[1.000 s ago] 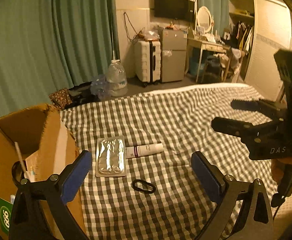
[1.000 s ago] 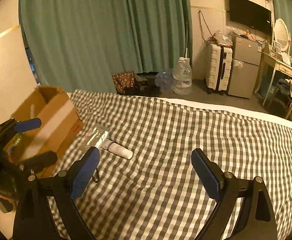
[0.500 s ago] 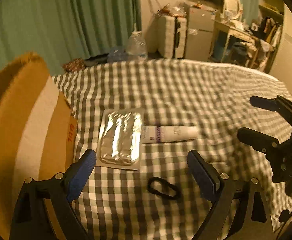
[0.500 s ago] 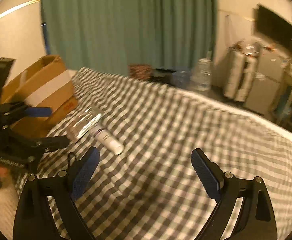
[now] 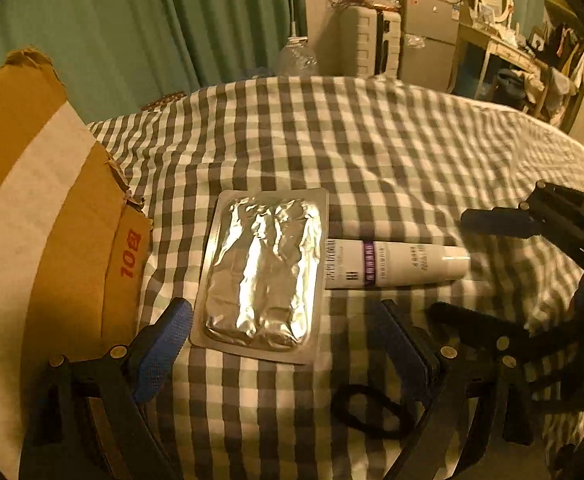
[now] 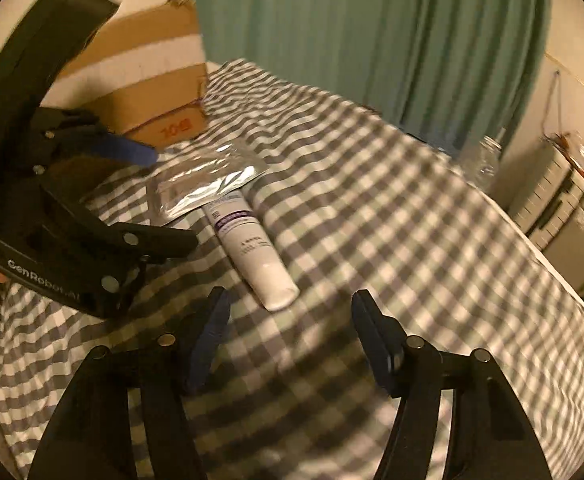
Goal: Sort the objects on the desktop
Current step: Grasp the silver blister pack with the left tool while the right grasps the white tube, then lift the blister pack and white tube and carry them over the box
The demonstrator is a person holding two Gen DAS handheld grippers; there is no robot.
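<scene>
A silver foil pack (image 5: 262, 274) lies flat on the checked cloth, and it also shows in the right wrist view (image 6: 204, 184). A white tube (image 5: 396, 264) lies beside it on the right, cap toward my right gripper; it also shows in the right wrist view (image 6: 254, 250). A black hair tie (image 5: 366, 406) lies in front of them. My left gripper (image 5: 282, 340) is open, low over the near edge of the foil pack. My right gripper (image 6: 288, 316) is open, just short of the tube's cap end.
An open cardboard box (image 5: 44, 208) stands at the left edge of the cloth, close to my left finger; it also shows in the right wrist view (image 6: 148, 84). Green curtains (image 6: 372, 32), a suitcase (image 5: 368, 44) and a water jug (image 5: 296, 58) stand beyond the bed.
Both grippers have moved down and in toward the objects. The left one now hovers over the foil pack, and the right one has closed in on the tube's cap. Both stay open.
</scene>
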